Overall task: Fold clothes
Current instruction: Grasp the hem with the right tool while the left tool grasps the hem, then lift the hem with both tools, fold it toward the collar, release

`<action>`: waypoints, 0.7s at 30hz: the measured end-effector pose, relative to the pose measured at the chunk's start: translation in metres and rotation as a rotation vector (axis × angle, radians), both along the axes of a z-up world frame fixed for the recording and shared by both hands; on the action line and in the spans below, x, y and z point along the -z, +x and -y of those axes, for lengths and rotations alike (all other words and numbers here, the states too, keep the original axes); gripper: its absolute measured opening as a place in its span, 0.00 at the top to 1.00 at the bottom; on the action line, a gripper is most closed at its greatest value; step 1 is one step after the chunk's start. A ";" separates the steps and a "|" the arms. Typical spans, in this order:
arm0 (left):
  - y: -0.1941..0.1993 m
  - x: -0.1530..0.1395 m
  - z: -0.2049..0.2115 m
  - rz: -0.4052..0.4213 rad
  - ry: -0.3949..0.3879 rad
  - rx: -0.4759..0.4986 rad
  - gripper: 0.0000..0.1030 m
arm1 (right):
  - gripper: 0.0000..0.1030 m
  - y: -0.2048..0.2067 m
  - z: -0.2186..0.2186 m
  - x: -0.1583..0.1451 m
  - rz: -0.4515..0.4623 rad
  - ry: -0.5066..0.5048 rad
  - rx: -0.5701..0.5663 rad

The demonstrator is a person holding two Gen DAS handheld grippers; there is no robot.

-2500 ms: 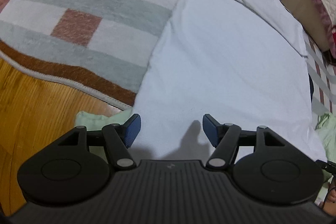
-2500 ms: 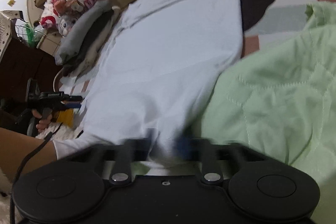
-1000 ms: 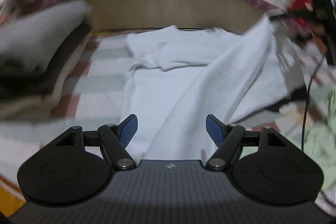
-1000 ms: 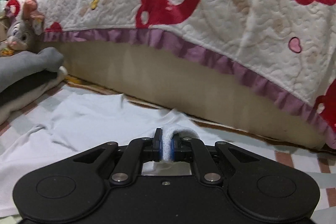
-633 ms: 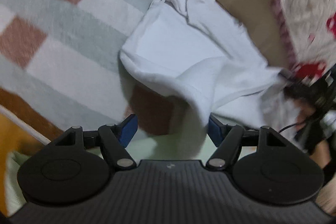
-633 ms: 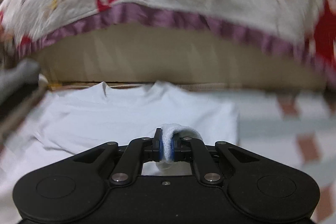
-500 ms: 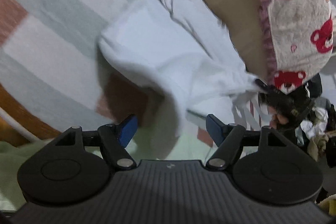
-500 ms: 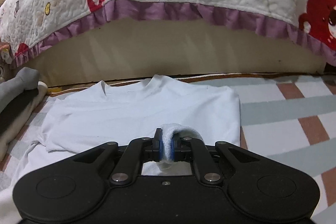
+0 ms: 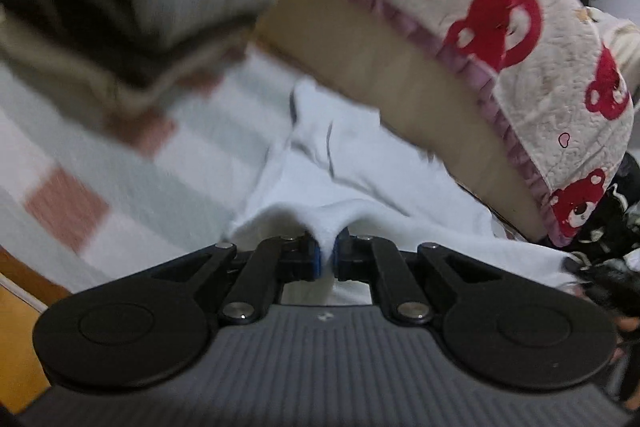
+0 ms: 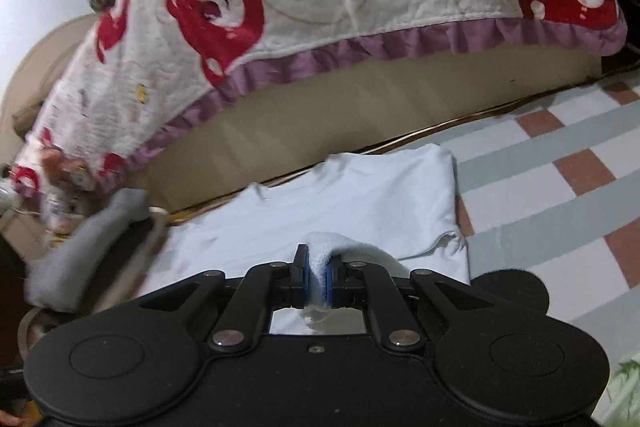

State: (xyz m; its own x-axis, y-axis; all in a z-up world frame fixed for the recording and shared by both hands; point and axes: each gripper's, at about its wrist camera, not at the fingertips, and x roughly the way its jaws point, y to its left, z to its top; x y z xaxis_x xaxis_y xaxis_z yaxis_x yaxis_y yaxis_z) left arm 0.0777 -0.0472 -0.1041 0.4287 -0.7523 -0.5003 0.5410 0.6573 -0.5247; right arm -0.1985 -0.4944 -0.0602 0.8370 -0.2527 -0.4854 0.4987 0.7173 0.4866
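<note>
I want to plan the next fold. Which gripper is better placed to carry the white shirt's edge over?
Neither clearly: the left gripper and right gripper are each shut on the white shirt. They probably should move together.

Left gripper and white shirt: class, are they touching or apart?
Touching. The left wrist view shows the left gripper with its jaws shut on a raised fold of the white shirt.

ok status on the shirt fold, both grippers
Left gripper shut on white t-shirt. Right gripper shut on it too. Shirt half-folded on checked rug. Nothing blocking.
</note>
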 end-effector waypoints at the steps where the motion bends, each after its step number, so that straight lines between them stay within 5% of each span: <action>1: -0.007 -0.006 -0.005 0.020 -0.012 -0.008 0.94 | 0.91 -0.008 0.001 -0.007 0.020 0.028 -0.014; 3: -0.015 -0.019 -0.016 0.033 -0.059 -0.026 0.95 | 0.91 -0.026 -0.002 -0.021 0.057 0.070 -0.041; 6: -0.018 -0.037 -0.017 0.064 -0.108 -0.050 0.95 | 0.91 -0.049 -0.014 -0.044 0.075 0.006 -0.094; 12: 0.011 -0.038 0.023 0.061 -0.027 -0.090 0.95 | 0.91 -0.051 0.010 -0.057 0.075 -0.061 -0.118; 18: 0.045 -0.047 0.083 0.169 0.114 -0.077 0.95 | 0.91 0.001 0.071 -0.062 -0.044 -0.063 -0.220; 21: 0.065 -0.049 0.122 0.195 0.174 -0.061 0.95 | 0.91 0.048 0.110 -0.066 -0.209 -0.036 -0.279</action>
